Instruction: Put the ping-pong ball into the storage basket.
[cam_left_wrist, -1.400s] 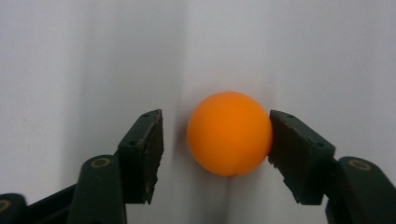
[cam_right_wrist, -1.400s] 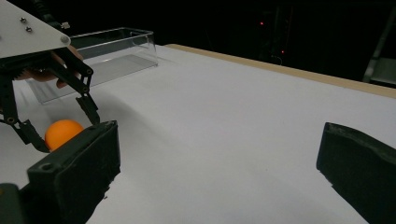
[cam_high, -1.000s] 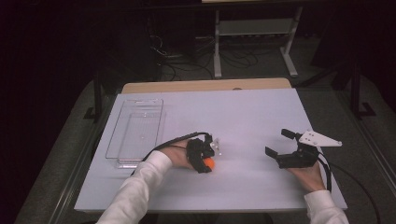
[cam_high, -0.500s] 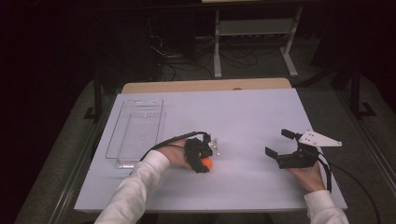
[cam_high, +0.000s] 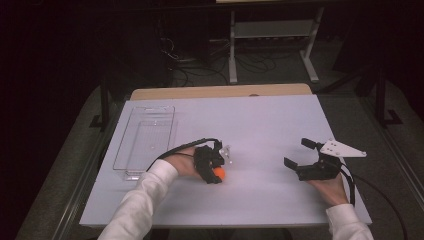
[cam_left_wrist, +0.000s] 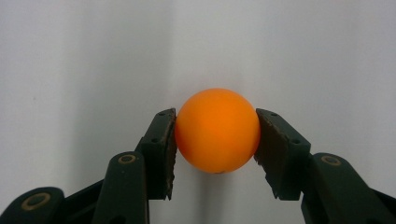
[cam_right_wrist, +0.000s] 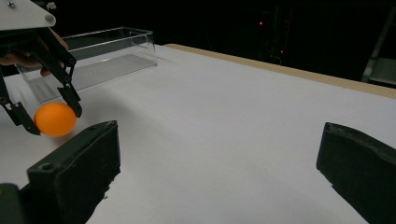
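The left gripper (cam_left_wrist: 215, 128) is clamped on the orange ball (cam_left_wrist: 217, 130): in the left gripper view both pads press against the ball's sides, one on each flank, with the white surface of the counter (cam_high: 270, 125) behind it. In the high view the ball (cam_high: 219, 172) sits low at the counter, held by the left gripper (cam_high: 216, 167) roughly at the middle of the near half. The right gripper view shows the ball (cam_right_wrist: 55, 119) between the left gripper's jaws at or just above the surface; whether it has cleared the counter cannot be told.

The right gripper (cam_high: 300, 155) rests to the person's right, well apart from the ball, its jaws standing wide apart with nothing between them. It takes no part in the work at this point.

Farther back and to the left lies a clear plastic tray (cam_high: 145, 142), oblong and with nothing seen inside. It stands near the left edge of the counter, beyond the left hand.

Assessment: the grasp appears complete and secure. The likely remainder, judging by the layout, is to lift the ball, carry it to the tray and release it there. None of that appears done yet; progress stands at an early stage.
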